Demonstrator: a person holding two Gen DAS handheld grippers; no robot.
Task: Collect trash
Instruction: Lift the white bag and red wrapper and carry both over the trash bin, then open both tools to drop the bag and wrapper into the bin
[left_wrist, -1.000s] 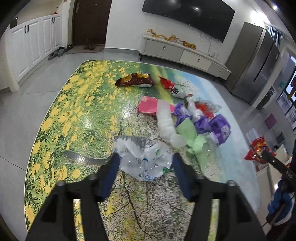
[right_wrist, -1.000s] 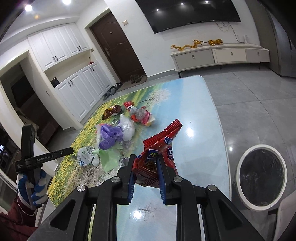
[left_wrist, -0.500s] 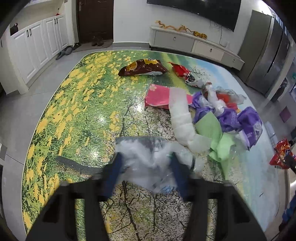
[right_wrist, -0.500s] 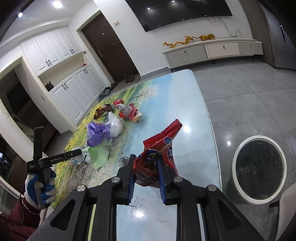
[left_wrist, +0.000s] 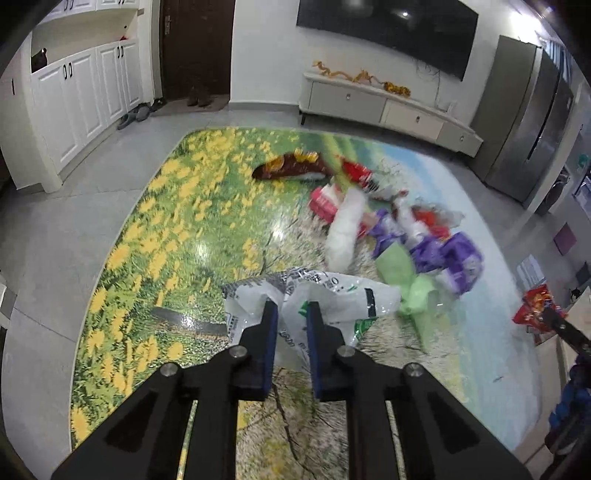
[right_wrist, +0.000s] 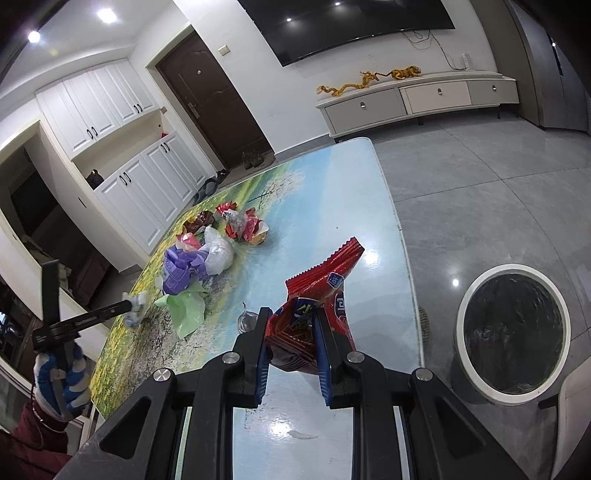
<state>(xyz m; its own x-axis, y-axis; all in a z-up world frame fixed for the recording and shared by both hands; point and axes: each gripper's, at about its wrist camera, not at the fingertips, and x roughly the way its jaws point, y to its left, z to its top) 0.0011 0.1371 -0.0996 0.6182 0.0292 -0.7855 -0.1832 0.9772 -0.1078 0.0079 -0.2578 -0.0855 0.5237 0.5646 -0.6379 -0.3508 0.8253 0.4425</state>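
My left gripper (left_wrist: 291, 314) is shut on a crumpled white plastic bag (left_wrist: 332, 291) and holds it just above the printed table (left_wrist: 166, 229). It also shows small in the right wrist view (right_wrist: 135, 304). My right gripper (right_wrist: 290, 321) is shut on a red snack bag (right_wrist: 321, 291) held above the table's blue end (right_wrist: 369, 206). A round white-rimmed trash bin (right_wrist: 513, 332) with a dark liner stands on the floor to the right of the table.
A heap of trash lies mid-table: a purple bag (left_wrist: 447, 254), green bag (left_wrist: 410, 280), white bag (left_wrist: 345, 229), red wrappers (left_wrist: 356, 171) and a brown snack bag (left_wrist: 291, 168). A TV cabinet (left_wrist: 388, 107) and fridge (left_wrist: 524, 125) stand behind.
My left gripper closed on the white plastic bag and lifted it. My right gripper carried the red snack bag nearer the bin, which now looks larger.
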